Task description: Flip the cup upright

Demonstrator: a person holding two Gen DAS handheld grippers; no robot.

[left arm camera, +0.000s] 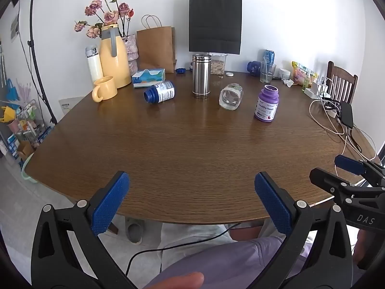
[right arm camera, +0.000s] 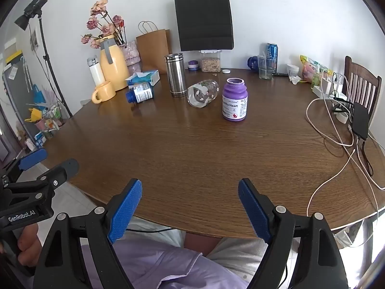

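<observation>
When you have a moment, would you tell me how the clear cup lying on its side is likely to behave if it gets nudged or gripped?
The clear cup lies on its round side on the smooth table, so a nudge would probably roll it. It looks empty and thin-walled, likely light, and its glossy surface may slip in a grip.

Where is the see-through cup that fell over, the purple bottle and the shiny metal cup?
see-through cup [left arm camera: 231,95]: left wrist view, on its clear side wall, lying down.
purple bottle [right arm camera: 234,102]: right wrist view, on its white label.
metal cup [left arm camera: 201,77]: left wrist view, on its shiny standing body.
</observation>
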